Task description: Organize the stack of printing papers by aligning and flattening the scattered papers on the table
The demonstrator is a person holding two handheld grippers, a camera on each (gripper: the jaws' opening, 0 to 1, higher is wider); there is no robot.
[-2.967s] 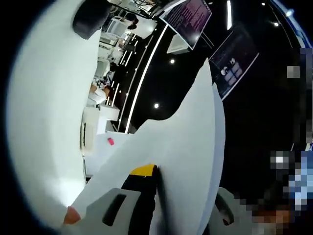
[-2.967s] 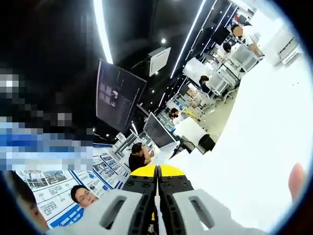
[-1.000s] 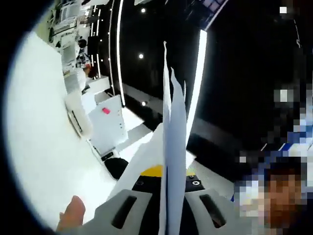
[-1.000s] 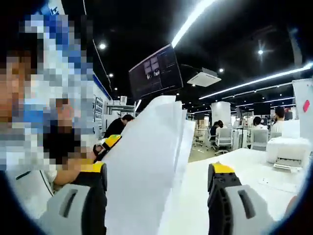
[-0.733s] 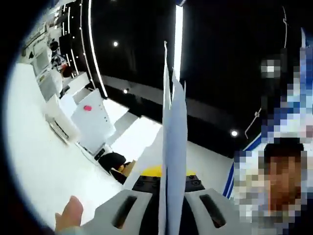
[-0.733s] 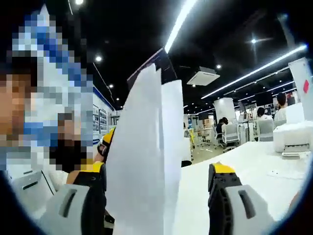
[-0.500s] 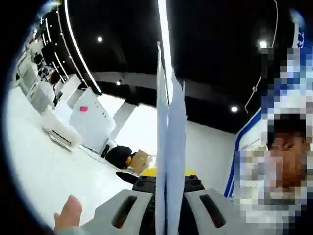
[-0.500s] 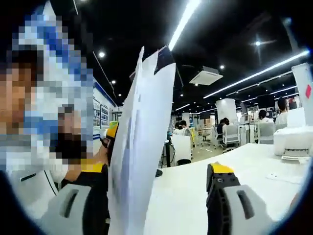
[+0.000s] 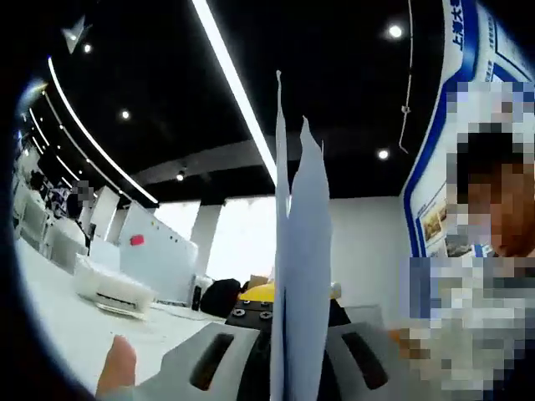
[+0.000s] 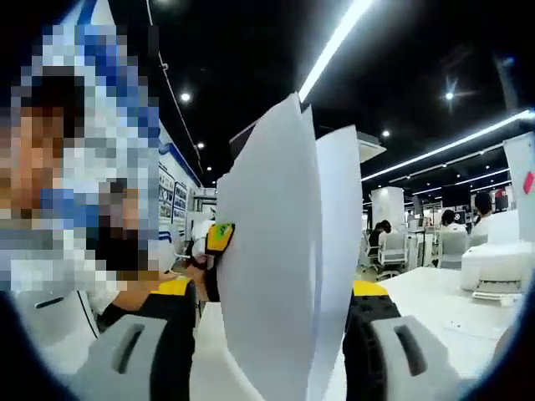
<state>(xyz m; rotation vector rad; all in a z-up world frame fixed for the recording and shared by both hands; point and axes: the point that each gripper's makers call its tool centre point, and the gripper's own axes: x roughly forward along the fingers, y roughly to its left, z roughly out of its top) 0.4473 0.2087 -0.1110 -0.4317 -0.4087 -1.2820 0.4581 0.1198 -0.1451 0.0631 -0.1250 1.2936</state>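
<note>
A stack of white printing papers (image 9: 297, 251) stands edge-on straight up between the jaws of my left gripper (image 9: 288, 307), which is shut on its lower edge. In the right gripper view the same papers (image 10: 276, 276) face me more broadly, their top edges uneven. They rise between the jaws of my right gripper (image 10: 272, 322), which stand wide apart on either side. The right gripper is open. The left gripper's yellow tip (image 10: 219, 238) shows at the left edge of the sheets.
The white table (image 9: 50, 313) runs along the lower left, with a white printer (image 9: 113, 291) on it. A fingertip (image 9: 117, 376) shows at the bottom. In the right gripper view the table (image 10: 451, 322) and a printer (image 10: 497, 266) lie right; a person sits left.
The left view has swung further, with the papers still clamped. In the right view the papers turned from nearly edge-on to broad-faced, and the jaws narrowed slightly.
</note>
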